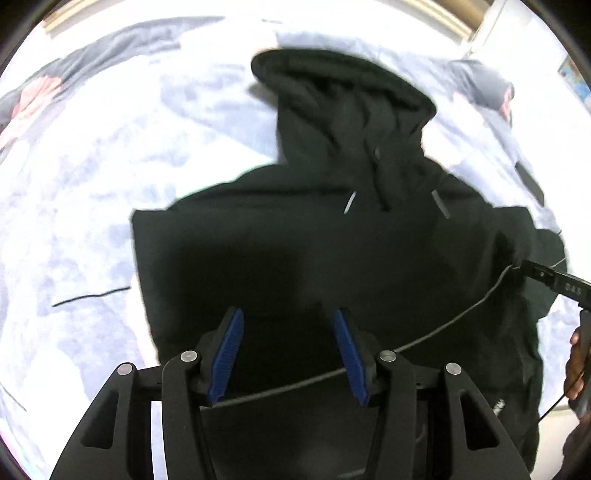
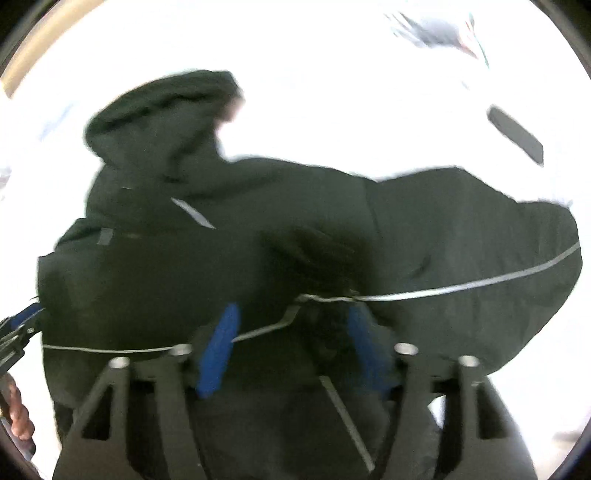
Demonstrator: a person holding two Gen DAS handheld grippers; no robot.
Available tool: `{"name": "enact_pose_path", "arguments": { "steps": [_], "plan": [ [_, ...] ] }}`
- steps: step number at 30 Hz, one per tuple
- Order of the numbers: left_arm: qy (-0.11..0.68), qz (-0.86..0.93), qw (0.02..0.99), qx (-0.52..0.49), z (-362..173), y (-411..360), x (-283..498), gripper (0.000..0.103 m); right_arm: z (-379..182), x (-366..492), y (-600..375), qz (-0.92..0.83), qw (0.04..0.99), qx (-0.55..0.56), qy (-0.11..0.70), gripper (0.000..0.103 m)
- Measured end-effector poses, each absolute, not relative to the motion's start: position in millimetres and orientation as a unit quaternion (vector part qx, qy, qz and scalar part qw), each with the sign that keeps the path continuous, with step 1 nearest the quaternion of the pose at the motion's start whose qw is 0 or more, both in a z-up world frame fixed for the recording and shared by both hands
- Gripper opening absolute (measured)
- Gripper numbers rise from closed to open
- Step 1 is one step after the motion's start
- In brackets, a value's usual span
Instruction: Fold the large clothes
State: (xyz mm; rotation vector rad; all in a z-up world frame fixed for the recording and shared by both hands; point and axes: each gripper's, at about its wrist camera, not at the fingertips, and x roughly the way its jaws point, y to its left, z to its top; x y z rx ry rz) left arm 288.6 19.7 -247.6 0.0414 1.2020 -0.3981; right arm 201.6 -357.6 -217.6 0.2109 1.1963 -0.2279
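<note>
Centrally, black hooded jacket with grey piping point(image 1: 295, 240) spread on pale mottled bedcover point(image 1: 92, 184). Left gripper point(image 1: 288, 354) half open, empty; right gripper point(image 2: 291, 350) wide, jacket fabric bunched between its blue pads point(image 2: 218, 350), unpinched.

1. Looks like a home bedroom, with clothes laid out on a bed.
2. Spread beneath and ahead of the left gripper: a soft, rumpled pale blue-and-white mottled bedcover point(image 1: 110, 192), creased like a duvet.
3. Lying on that bedcover, directly under both tools: a large black hooded jacket with thin grey piping point(image 1: 295, 240).
4. Beyond the hood, at the far edge: a tan wooden strip point(image 1: 439, 14), like a bed frame or skirting.
5. Far right of the left gripper: a white wall with a small colourful picture point(image 1: 574, 75), too blurred to read.
</note>
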Motion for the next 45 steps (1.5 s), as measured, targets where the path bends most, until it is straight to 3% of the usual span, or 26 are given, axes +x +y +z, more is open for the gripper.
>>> {"name": "enact_pose_path", "arguments": {
  "steps": [4, 6, 9, 12, 23, 33, 45],
  "plan": [
    [0.581, -0.166, 0.796, 0.012, -260.0, 32.1, 282.3, 0.053, -244.9, 205.4, -332.0, -0.086, 0.803, 0.084, 0.584, 0.073],
    [0.619, -0.133, 0.773, 0.032, -292.6, 27.4, 281.2, 0.053, -286.9, 207.1, -331.6, -0.096, 0.773, 0.097, 0.620, 0.064],
    [0.628, -0.111, 0.766, 0.079, -314.9, 17.9, 276.9, 0.054, -309.8, 208.3, -334.2, -0.102, 0.759, 0.124, 0.631, 0.065],
    [0.611, -0.111, 0.777, 0.101, -290.0, 7.3, 269.4, 0.054, -287.8, 205.0, -331.4, -0.108, 0.758, 0.128, 0.630, 0.064],
    [0.564, -0.163, 0.809, 0.027, -205.7, 44.2, 170.6, 0.054, -186.0, 96.6, -311.2, -0.102, 0.792, 0.185, 0.573, 0.064],
    [0.546, -0.196, 0.815, 0.012, -182.9, 28.7, 123.1, 0.054, -155.6, 38.4, -327.4, -0.133, 0.799, 0.182, 0.557, 0.064],
    [0.531, -0.160, 0.832, 0.002, -157.5, -49.0, 92.4, 0.054, -148.8, 26.6, -451.8, -0.123, 0.806, 0.211, 0.539, 0.064]
  ]
}}
